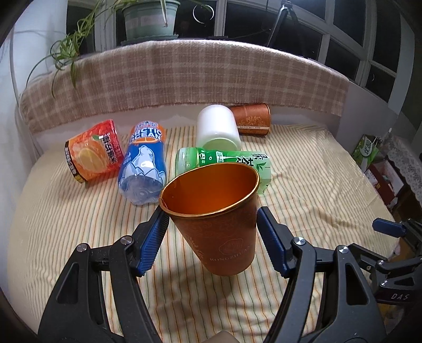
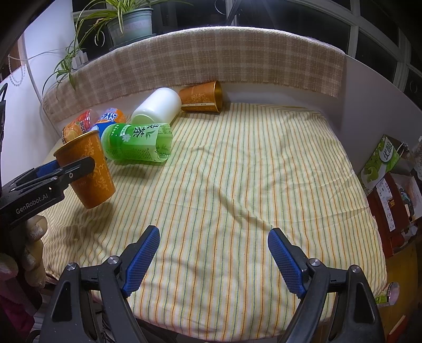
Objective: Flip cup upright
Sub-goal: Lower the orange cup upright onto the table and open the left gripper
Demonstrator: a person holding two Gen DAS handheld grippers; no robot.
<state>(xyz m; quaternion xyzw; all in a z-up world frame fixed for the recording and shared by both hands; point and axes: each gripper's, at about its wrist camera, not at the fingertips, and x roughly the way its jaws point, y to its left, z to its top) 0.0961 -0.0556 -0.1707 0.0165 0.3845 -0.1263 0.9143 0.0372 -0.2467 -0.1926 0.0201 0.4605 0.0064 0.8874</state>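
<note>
An orange paper cup (image 1: 221, 219) with a gold rim is held mouth up and slightly tilted, its base just above the striped cloth (image 1: 303, 200). My left gripper (image 1: 211, 216) is shut on it, with a blue pad at each side of its upper wall. In the right wrist view the same cup (image 2: 91, 168) hangs at the left in the left gripper (image 2: 66, 168). My right gripper (image 2: 213, 237) is open and empty over the cloth (image 2: 237, 163) near its front edge. A second orange cup (image 1: 253, 118) lies on its side at the back (image 2: 201, 97).
Lying on the cloth behind the held cup are a green tea bottle (image 1: 224, 161), a blue Arctic Ocean bottle (image 1: 143, 163), an orange bottle (image 1: 92, 150) and a white jar (image 1: 217, 126). A plaid-covered ledge (image 1: 184, 74) with a potted plant (image 1: 147, 21) bounds the back. Boxes (image 2: 379, 163) stand right.
</note>
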